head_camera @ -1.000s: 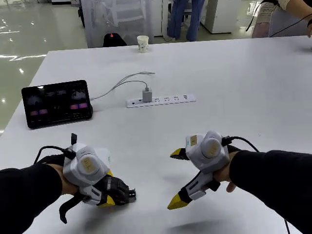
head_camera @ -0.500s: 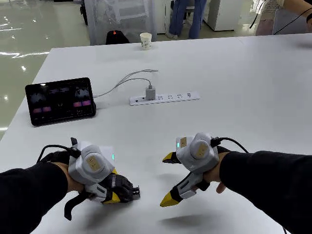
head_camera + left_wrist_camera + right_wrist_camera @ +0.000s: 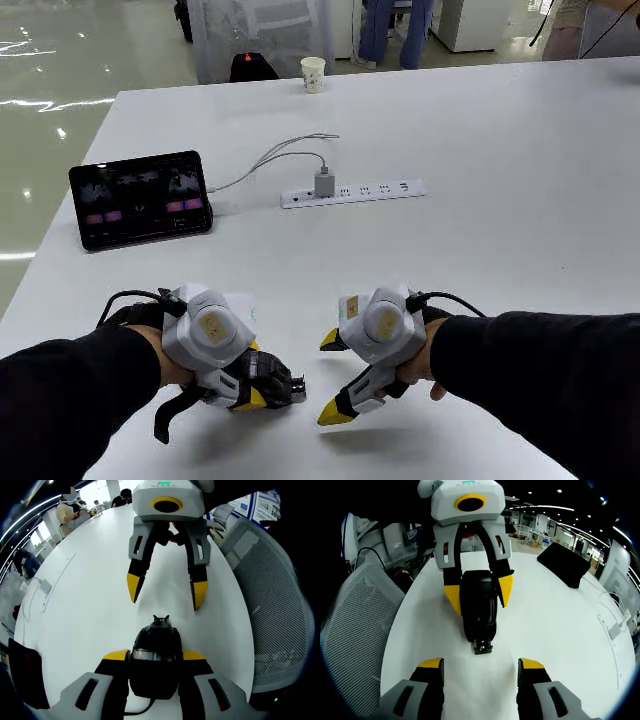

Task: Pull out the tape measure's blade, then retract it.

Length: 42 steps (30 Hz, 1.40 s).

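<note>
Jaws of the left gripper (image 3: 155, 655) clamp the tape measure (image 3: 479, 610); the right gripper (image 3: 329, 378) faces it, agape.

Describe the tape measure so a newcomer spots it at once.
On the white table, near the front edge, two white, yellow-tipped grippers face each other. The black rounded tape measure is clamped in the left gripper; the right gripper is open, holding nothing.
</note>
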{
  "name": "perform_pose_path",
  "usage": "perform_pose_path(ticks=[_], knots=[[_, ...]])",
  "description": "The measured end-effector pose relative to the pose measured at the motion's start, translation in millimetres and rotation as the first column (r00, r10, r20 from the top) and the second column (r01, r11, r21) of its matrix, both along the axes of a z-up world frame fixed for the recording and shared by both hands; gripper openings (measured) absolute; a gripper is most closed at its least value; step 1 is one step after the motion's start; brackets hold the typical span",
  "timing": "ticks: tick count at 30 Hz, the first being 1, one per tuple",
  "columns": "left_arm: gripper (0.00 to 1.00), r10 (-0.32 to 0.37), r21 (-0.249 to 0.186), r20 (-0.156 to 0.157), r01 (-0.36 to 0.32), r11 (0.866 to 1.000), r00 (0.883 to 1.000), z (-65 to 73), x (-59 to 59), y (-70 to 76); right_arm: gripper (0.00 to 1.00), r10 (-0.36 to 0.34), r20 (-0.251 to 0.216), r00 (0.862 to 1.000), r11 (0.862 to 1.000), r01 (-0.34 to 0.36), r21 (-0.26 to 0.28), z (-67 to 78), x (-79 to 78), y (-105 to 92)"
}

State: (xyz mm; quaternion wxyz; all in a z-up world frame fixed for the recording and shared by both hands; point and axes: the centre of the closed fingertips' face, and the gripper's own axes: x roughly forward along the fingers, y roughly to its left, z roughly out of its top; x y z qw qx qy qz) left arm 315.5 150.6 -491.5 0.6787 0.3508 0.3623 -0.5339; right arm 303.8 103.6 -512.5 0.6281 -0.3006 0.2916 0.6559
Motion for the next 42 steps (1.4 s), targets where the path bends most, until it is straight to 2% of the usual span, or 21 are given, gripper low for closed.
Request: perform_pose_path(ticks=[3, 5, 7, 9, 13, 18, 22, 23, 31, 42], knots=[[0.32, -0.003, 0.001, 0.002, 0.003, 1.000, 1.000, -0.2, -0.1, -0.1, 0.53, 0.007, 0.005, 1.000, 1.000, -0.007, -0.018, -6.0, -1.1, 5.1], [0.32, -0.002, 0.007, -0.001, 0.002, 1.000, 1.000, -0.6, 0.0, -0.2, 0.43, 0.008, 0.038, 0.999, 0.999, -0.007, -0.032, -10.3, 2.2, 8.0], [0.32, -0.005, 0.012, -0.002, 0.005, 1.000, 1.000, -0.8, -0.6, -0.2, 0.37, 0.012, 0.031, 0.999, 0.999, -0.011, -0.031, -10.6, 1.3, 10.0], [0.32, -0.004, 0.015, -0.003, 0.004, 1.000, 1.000, -1.0, -0.6, 0.0, 0.37, 0.009, 0.026, 1.000, 0.999, -0.008, -0.031, -11.8, 2.1, 11.6], [0.33, -0.010, 0.016, -0.002, 0.010, 1.000, 1.000, -1.4, -0.5, 0.7, 0.27, 0.009, 0.036, 0.999, 1.000, -0.008, -0.026, -10.0, 5.9, 15.0], [0.33, -0.010, 0.024, 0.000, 0.010, 1.000, 1.000, -1.8, 0.0, 1.1, 0.23, 0.010, 0.022, 1.000, 1.000, -0.010, -0.004, -6.8, 8.1, 23.7], [0.33, -0.006, 0.022, 0.000, 0.006, 1.000, 1.000, -2.2, 0.3, 1.1, 0.14, 0.053, 0.028, 0.998, 0.999, -0.053, -0.014, -8.2, 2.6, 27.8], [0.33, -0.007, 0.023, -0.001, 0.007, 1.000, 1.000, -2.3, 0.3, 1.1, 0.14, 0.063, 0.044, 0.997, 0.998, -0.062, -0.024, -10.1, 3.5, 27.1], [0.33, -0.010, 0.027, -0.001, 0.010, 1.000, 1.000, -3.2, 0.3, 1.6, 0.12, 0.037, 0.005, 0.999, 0.999, -0.037, -0.020, -11.8, 4.5, 25.7], [0.32, 0.002, 0.022, -0.002, -0.002, 1.000, 1.000, -3.5, 1.0, 2.8, 0.11, 0.046, 0.009, 0.999, 0.999, -0.046, -0.023, -11.4, 6.1, 24.0]])
